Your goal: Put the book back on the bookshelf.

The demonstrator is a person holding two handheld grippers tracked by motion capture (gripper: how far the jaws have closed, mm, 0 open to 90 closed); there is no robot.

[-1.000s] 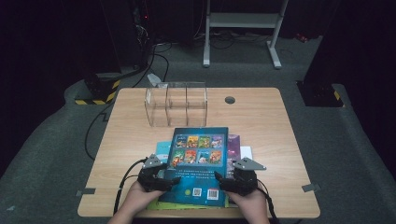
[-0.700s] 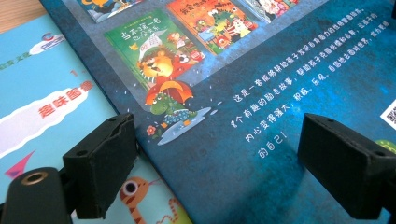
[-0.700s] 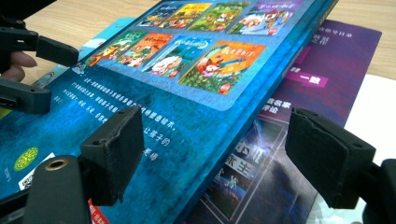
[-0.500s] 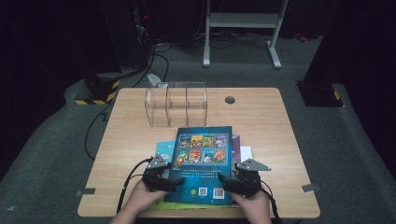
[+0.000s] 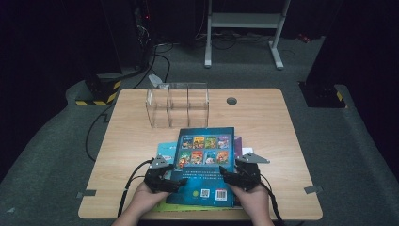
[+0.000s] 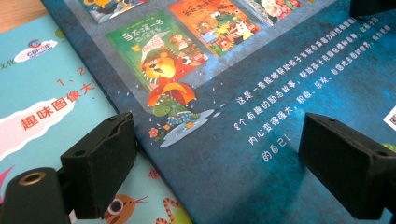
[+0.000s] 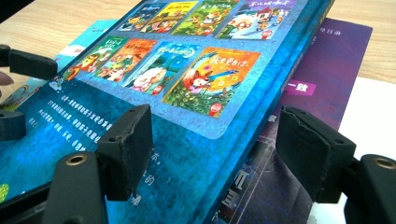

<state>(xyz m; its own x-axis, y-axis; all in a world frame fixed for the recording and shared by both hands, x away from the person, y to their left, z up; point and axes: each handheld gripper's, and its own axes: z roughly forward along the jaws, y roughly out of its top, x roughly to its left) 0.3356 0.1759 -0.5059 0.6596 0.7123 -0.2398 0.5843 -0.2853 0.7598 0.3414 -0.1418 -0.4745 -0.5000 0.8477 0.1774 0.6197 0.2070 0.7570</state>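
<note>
The blue book point(image 5: 205, 162) lies between both tools: the left tool point(image 5: 175, 178) is released; the right tool point(image 5: 227, 175), closing, straddles its edge without contact.

- Our left gripper point(image 5: 170, 176): jaws apart, pointing inward toward the right one.
- Our right gripper point(image 5: 230, 175): jaws parted, just been closing, pads not pressing.

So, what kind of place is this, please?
Probably a lab or recording room: a light wooden table stands on grey carpet, a white metal stand and black cables lie behind, surroundings dark.
</note>
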